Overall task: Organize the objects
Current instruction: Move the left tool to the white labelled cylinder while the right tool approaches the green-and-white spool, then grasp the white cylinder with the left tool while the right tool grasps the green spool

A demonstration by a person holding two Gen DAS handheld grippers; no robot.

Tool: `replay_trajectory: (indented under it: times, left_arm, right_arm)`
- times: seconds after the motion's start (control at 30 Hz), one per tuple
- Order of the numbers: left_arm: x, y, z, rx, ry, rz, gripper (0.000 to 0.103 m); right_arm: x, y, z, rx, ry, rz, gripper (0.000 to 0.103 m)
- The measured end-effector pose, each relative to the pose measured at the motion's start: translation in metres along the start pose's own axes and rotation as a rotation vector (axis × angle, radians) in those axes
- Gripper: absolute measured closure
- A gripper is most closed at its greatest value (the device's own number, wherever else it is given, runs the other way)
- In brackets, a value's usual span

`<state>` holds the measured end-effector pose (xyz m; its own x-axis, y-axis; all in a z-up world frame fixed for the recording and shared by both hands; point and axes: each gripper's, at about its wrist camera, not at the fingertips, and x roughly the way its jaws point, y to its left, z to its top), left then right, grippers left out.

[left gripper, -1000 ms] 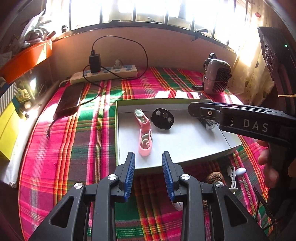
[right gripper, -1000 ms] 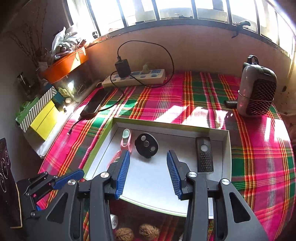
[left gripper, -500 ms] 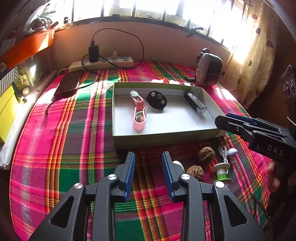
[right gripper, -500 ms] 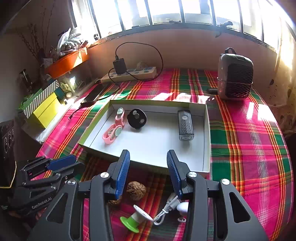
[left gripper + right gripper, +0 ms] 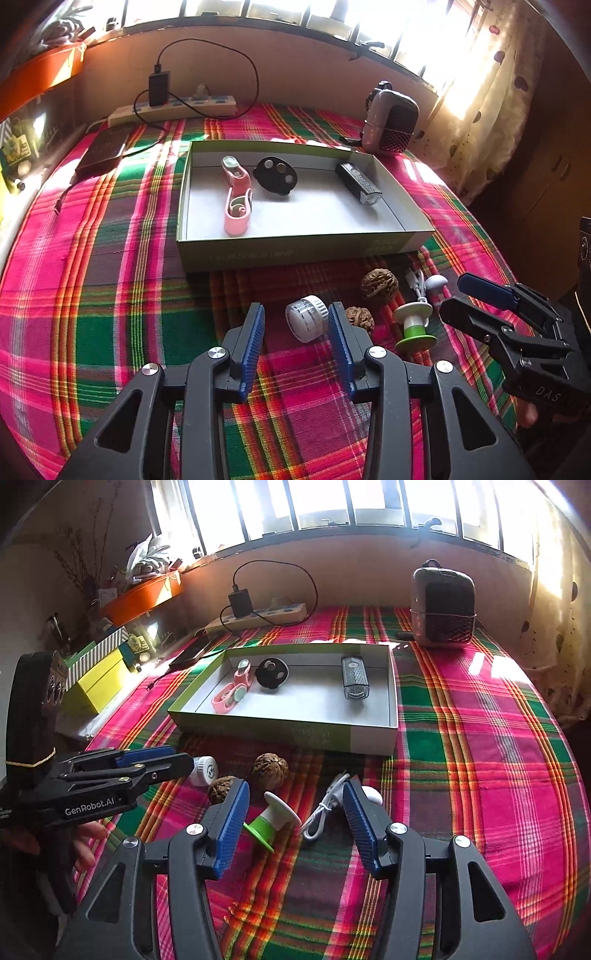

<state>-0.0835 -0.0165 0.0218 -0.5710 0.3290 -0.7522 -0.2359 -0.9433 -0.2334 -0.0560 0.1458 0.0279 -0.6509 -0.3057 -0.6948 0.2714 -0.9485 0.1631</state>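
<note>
Left wrist view: ribbed blue-padded left gripper [image 5: 295, 325], jaws just widened, frames a small white ribbed plastic cylinder [image 5: 306, 323] without pinching it; two wrinkled brown walnuts [image 5: 379, 282] lie beside; right gripper [image 5: 293, 808], also just spread and empty, straddles one green-and-white spool [image 5: 271, 821] and a white cable [image 5: 321, 812]; shallow green-edged cardboard box [image 5: 295, 251] beyond holds three items.

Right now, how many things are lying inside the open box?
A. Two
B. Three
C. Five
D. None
B: the box holds a pink strap, a round black gadget and a dark bike light; the walnuts, spool and the rest lie on the cloth in front of it.
</note>
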Motion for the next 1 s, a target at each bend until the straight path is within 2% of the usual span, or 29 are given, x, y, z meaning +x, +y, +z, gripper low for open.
replay_trajectory:
  times: [0.5, 0.73, 1.0]
  left_arm:
    - [0.024, -0.001, 0.003, 0.023, 0.062, 0.024, 0.069]
    - [0.026, 0.005, 0.005, 0.024, 0.057, 0.011, 0.069]
    - [0.027, 0.008, 0.007, 0.019, 0.052, -0.001, 0.069]
  right_arm:
    - [0.016, 0.020, -0.020, -0.087, 0.056, -0.022, 0.049]
    - [0.024, 0.019, -0.019, -0.094, 0.072, -0.034, 0.049]
    - [0.029, 0.034, -0.016, -0.210, 0.056, -0.072, 0.049]
